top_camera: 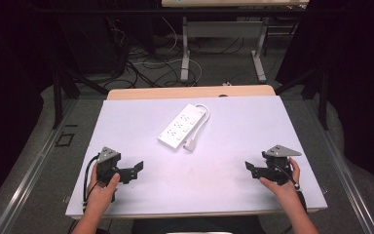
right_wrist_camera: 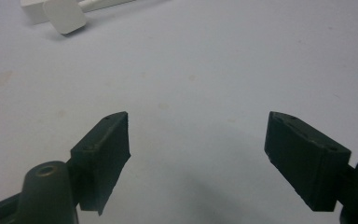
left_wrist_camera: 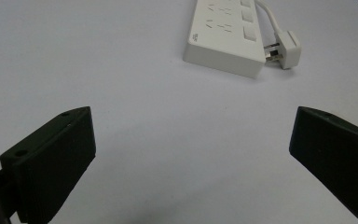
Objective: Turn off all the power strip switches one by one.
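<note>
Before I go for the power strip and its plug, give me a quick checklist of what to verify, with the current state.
1. Left claw open, nothing between the jaws: ok.
2. Right claw open, nothing between the jaws: ok.
3. Power strip lying flat on the table, sockets up, apart from both claws: ok.
4. Plug loose beside the strip's near end, not in a socket: ok.
5. Cord looping round the far end, free of tangles: cannot tell.
6. Bare tabletop between each claw and the strip: ok.
</note>
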Tool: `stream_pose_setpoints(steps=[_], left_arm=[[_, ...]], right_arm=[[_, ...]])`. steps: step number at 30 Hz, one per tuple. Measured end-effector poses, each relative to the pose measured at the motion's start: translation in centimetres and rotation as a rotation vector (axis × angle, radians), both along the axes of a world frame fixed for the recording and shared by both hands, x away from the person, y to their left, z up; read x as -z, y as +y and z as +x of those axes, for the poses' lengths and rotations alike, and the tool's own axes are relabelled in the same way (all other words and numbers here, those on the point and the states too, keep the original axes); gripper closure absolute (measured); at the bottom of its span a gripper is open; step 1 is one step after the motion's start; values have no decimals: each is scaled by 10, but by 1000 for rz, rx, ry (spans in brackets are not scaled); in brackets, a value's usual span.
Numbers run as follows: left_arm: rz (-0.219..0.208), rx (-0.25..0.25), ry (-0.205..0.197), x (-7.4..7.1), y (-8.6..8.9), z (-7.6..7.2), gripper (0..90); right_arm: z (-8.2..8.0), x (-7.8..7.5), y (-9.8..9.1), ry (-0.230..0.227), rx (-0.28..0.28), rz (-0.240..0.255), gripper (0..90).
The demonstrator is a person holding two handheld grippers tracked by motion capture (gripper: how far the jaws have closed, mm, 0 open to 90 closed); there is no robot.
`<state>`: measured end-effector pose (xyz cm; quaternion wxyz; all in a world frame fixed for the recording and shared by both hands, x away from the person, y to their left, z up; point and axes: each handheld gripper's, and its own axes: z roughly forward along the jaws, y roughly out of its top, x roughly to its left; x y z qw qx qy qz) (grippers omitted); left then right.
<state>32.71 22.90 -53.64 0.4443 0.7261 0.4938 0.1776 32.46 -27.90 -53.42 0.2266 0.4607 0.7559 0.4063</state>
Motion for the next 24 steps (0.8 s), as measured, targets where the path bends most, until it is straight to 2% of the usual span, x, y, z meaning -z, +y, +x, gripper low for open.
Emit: stream_pose_setpoints(steps=[2, 3, 6, 14, 20, 24], left_arm=[[17, 3, 0, 0, -1, -1, 3], [19, 7, 3, 1, -1, -2, 3], [34, 7, 5, 1, 1, -7, 3], [33, -5, -13, 0, 5, -12, 3], [24, -12, -12, 0, 8, -14, 3], [25, -16, -9, 0, 9, -15, 3]], right_arm=[[4, -1, 2, -12, -1, -2, 213], [7, -3, 3, -22, -23, -5, 214], [14, -7, 9, -4, -43, 4, 251], [38, -22, 30, 14, -98, -67, 318], [52, -33, 45, -1, -135, -139, 334], [64, -36, 51, 12, -145, -142, 334]])
